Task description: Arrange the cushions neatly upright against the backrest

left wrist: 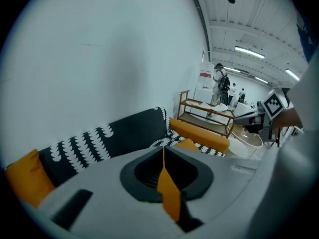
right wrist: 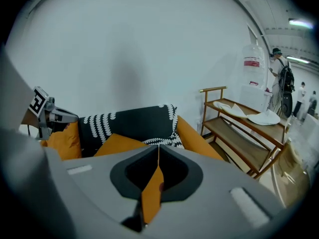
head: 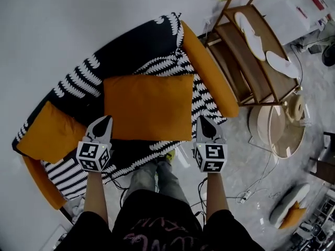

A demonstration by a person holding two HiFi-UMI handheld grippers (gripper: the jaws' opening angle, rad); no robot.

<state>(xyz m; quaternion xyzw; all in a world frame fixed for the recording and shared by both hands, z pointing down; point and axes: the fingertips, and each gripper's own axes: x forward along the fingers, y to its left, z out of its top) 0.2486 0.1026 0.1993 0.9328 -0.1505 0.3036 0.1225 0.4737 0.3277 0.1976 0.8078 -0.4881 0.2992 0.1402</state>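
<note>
Orange cushion [head: 148, 106] above the sofa [head: 131, 51] seat; left gripper [head: 106, 121] and right gripper [head: 202, 120] jaws each clenched on a near corner

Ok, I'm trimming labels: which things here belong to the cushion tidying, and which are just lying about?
Job: big cushion, pinched by left hand-held gripper and right hand-held gripper; side cushion; backrest.
Lying about: shelf; cables.

A wooden rack [head: 235, 61] (white items [head: 282, 64] on top) stands near a round tub [head: 285, 135]; cables [head: 257, 188] cross the floor.
</note>
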